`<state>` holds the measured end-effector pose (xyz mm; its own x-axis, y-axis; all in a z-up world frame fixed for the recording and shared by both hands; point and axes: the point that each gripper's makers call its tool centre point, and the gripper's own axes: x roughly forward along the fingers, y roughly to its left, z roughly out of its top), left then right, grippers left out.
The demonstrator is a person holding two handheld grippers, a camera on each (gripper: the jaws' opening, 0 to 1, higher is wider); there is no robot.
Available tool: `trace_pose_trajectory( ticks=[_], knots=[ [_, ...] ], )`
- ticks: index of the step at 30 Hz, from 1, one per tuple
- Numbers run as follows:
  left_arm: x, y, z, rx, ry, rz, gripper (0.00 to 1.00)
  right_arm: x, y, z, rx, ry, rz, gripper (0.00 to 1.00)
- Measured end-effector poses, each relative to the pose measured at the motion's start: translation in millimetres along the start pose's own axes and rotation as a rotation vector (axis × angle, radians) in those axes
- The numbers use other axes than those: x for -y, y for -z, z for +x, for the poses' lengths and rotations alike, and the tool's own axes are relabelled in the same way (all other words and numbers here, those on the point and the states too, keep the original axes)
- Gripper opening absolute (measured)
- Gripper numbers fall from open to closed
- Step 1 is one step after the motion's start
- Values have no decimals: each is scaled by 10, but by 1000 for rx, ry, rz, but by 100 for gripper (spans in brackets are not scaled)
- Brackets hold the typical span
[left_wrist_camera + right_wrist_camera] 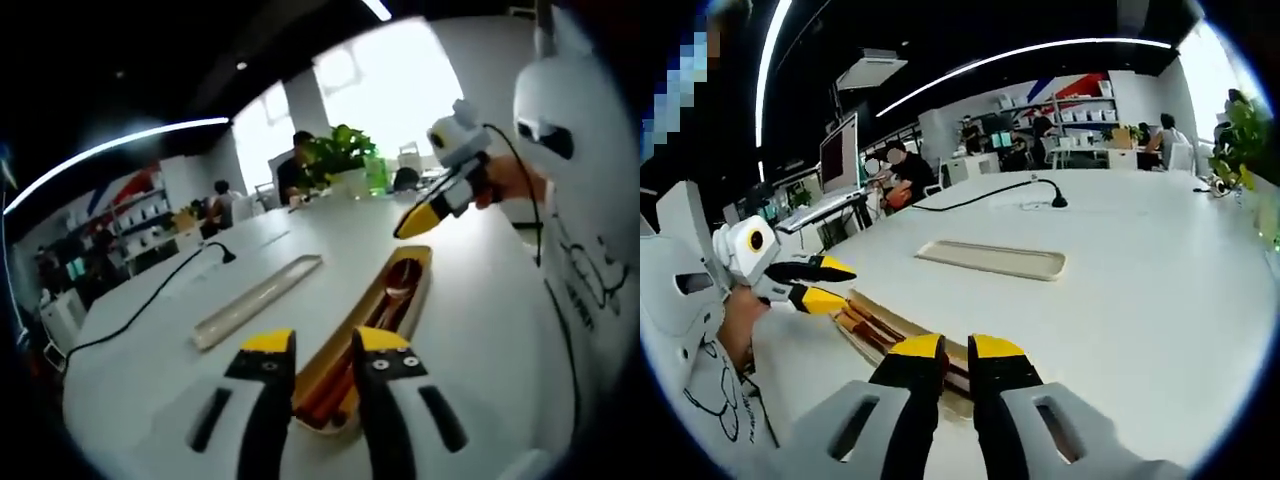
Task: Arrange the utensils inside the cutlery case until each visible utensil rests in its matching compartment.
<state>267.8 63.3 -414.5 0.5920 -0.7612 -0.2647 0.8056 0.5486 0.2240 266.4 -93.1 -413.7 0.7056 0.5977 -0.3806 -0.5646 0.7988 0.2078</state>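
Note:
A long yellow cutlery case (418, 290) lies open on the white table, with red-brown utensils (340, 385) lying lengthwise inside it. My left gripper (325, 345) hovers over its near end, open, with nothing between the jaws. My right gripper (418, 222), held in a hand, hangs above the far end of the case. In the right gripper view the case (890, 322) runs under my right gripper (956, 350), whose jaws stand a narrow gap apart and hold nothing. The left gripper (828, 284) shows at the left, its jaws apart above the case's other end.
The case's flat pale lid (255, 300) (992, 259) lies apart beside it. A black cable (150, 300) (990, 190) crosses the far table. A potted plant (340, 155) stands at the far end. People sit at desks beyond. The person's white sleeve (590, 200) is close by.

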Motion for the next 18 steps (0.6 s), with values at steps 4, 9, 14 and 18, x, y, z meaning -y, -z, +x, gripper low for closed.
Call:
trace_pose_trajectory(
  ticks=[4,9,14,18],
  knots=[
    [-74,-38,-92,-1,-8,4,24,106,-102,-12,-20,-31,-112,12],
    [-194,-21,-201,-72,-18,80,24,189,-272,-10,-43,-68,-240,13],
    [-270,-102,-258,-86,-13,112,23,187,-318,12,-93,-132,-325,14],
    [-303,-111,-247,-118,-1,153,23,215,-386,21,-100,-161,-348,16]
  ],
)
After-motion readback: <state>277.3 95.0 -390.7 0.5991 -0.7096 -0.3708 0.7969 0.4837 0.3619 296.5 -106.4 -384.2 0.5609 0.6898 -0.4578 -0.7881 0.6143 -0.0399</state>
